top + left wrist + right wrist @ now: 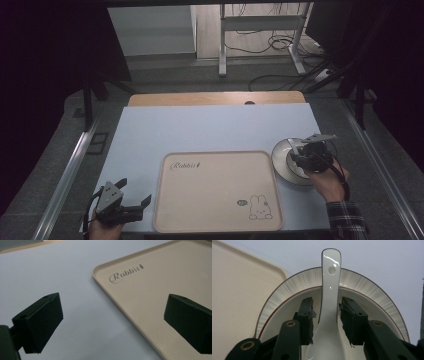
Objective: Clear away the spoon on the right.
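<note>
A white ceramic spoon (331,277) lies in a white plate (294,287) with a grey-streaked rim, its handle reaching over the far rim. My right gripper (326,315) straddles the spoon's neck with one pad on each side. A narrow gap still shows at the left pad, so it is open. In the high view the plate (284,161) sits right of a beige rabbit tray (215,190), with the right gripper (296,152) over it. My left gripper (135,192) rests open at the tray's near left corner, and in its own view (112,320) nothing is between its jaws.
The tray (150,290) is bare, printed with "Rabbit" and a bunny drawing. It lies on a pale blue mat (210,127) over a wooden table (215,98). Beyond the table stand a desk frame and floor cables (270,45).
</note>
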A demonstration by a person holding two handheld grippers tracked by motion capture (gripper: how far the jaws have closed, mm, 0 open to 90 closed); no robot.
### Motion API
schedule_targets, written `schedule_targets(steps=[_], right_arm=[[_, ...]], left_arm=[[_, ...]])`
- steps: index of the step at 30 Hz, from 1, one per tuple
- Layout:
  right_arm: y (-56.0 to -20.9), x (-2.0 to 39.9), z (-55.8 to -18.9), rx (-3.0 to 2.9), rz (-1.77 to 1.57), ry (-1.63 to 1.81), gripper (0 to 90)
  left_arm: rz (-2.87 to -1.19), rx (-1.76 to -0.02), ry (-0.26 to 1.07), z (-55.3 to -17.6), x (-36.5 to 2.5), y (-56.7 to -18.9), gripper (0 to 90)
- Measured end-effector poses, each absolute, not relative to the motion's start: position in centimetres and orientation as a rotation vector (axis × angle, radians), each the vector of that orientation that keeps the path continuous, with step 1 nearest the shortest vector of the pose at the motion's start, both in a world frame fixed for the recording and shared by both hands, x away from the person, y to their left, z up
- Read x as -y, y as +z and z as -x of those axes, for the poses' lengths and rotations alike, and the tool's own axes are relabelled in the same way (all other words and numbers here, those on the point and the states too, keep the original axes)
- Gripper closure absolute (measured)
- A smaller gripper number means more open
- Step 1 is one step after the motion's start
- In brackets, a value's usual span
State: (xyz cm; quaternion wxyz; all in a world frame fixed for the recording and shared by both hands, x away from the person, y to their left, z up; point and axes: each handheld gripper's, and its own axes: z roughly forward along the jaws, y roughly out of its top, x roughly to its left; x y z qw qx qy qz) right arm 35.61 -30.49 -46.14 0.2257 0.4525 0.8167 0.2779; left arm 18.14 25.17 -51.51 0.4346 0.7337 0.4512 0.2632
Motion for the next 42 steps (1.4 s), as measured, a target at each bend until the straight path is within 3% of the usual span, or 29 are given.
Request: schedule_targets(steps=[10,42], right_arm=[[-46.6,30.7,-35.8,-2.265,-1.265,0.760,71.3],[-44.9,31.2,-35.3,-2.241,-1.308,0.850,73.9]], left_arm=[[-1.829,-1.124,0.656,-18.1,-25.2,-51.5,2.0],[-1.827,-1.126,0.658,-18.1,-25.2,-51.5,2.1]])
